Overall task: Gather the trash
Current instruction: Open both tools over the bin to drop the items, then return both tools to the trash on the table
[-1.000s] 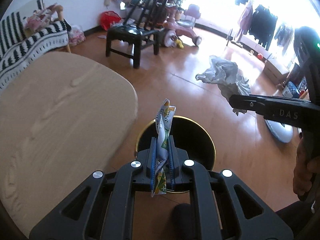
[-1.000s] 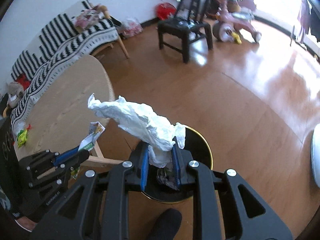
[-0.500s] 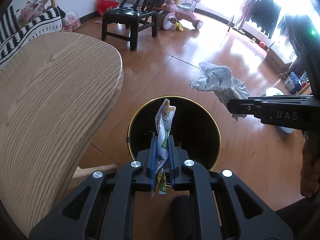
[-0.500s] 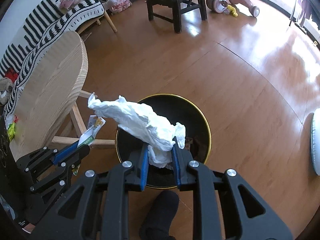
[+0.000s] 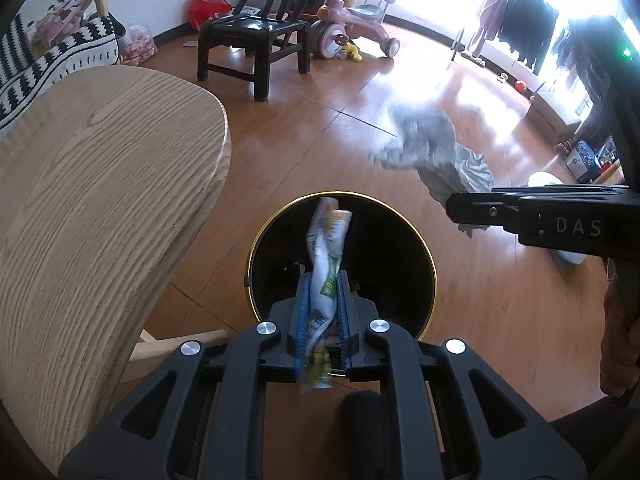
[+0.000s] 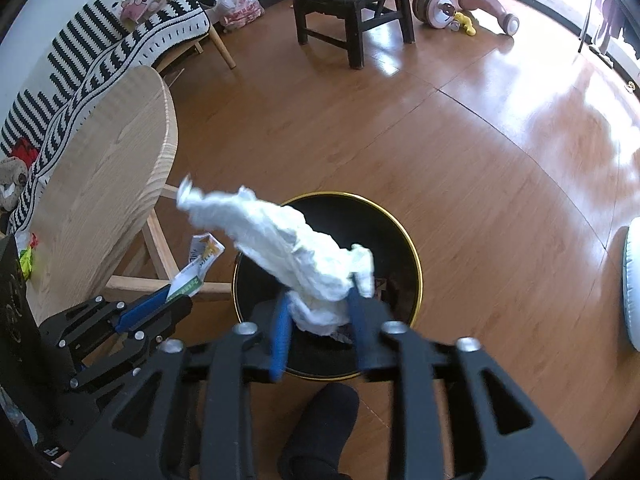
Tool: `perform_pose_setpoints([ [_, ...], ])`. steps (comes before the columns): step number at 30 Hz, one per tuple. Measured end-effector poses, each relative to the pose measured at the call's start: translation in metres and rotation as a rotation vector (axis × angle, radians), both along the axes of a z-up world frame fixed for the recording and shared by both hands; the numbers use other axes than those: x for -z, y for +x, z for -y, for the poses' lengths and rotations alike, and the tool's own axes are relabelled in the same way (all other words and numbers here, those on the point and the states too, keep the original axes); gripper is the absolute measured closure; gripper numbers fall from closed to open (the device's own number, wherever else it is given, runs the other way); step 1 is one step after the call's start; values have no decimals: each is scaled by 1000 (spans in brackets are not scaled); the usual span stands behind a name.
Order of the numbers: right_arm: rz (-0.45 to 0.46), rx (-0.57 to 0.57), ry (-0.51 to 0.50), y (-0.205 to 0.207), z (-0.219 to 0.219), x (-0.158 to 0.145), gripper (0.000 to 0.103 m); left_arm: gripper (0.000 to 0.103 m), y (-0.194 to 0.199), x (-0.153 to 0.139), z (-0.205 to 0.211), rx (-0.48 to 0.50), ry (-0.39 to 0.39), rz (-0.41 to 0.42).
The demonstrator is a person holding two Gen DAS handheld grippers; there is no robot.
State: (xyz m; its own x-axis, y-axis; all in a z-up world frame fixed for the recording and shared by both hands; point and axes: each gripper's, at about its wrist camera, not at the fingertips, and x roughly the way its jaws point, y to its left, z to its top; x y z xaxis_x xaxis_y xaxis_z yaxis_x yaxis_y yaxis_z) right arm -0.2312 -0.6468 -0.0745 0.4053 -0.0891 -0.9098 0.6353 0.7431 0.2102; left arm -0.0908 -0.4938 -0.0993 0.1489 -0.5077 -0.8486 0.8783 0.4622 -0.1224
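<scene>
Two handheld grippers hover above a round black trash bin (image 5: 256, 264) with a gold rim, standing on a glossy wooden floor (image 6: 460, 152). In the left wrist view, the left gripper (image 5: 323, 312) has its blue-padded jaws parted slightly around a crumpled white and green snack wrapper (image 5: 328, 248), which sits loosely between them over the bin's dark opening. In the right wrist view, the right gripper (image 6: 318, 312) has its jaws spread apart, with a crumpled white tissue (image 6: 292, 248) blurred between them, directly over the bin (image 6: 404, 236); whether the pads still touch it cannot be told. The same tissue (image 5: 436, 156) appears grey and blurred in the left view, right of the bin. A light wooden table (image 5: 92, 184) stands just left of the bin. Farther back are a black chair (image 5: 256, 36) and a pink ride-on toy (image 5: 352, 20).
</scene>
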Motion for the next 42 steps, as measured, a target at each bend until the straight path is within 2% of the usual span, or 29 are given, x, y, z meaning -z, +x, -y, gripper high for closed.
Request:
perform_pose_setpoints([
  [1, 6, 5, -7, -1, 1, -2, 42, 91, 0, 0, 0, 1, 2, -4],
  [2, 15, 9, -15, -1, 1, -4, 37, 90, 0, 0, 1, 3, 3, -8],
  [4, 24, 10, -20, -2, 1, -7, 37, 74, -1, 0, 1, 5, 0, -5],
  [6, 31, 12, -18, -2, 1, -9, 37, 63, -2, -3, 1, 6, -10, 3],
  [14, 33, 9, -26, -1, 0, -11, 36, 44, -8, -11, 0, 10, -25, 33],
  [15, 36, 8, -32, 0, 0, -13, 35, 38, -7, -12, -2, 10, -27, 37],
  [17, 44, 5, -47, 2, -2, -17, 30, 32, -7, -19, -7, 6, -39, 53],
  [19, 59, 5, -69, 6, -8, -25, 25, 21, -5, -26, -15, 2, -45, 73],
  [24, 135, -5, -154, 28, -27, -58, 17, 10, 7, -54, -49, -36, -81, 133],
  [29, 213, -114, -183, 74, -72, -83, 11, 10, 49, -76, -113, -164, -93, 169],
  [33, 230, -207, -164, 121, -115, -88, 11, 9, 89, -86, -171, -293, -82, 195],
  [42, 248, -436, -122, 248, -253, -93, 10, 8, 187, -94, -347, -683, -28, 250],
])
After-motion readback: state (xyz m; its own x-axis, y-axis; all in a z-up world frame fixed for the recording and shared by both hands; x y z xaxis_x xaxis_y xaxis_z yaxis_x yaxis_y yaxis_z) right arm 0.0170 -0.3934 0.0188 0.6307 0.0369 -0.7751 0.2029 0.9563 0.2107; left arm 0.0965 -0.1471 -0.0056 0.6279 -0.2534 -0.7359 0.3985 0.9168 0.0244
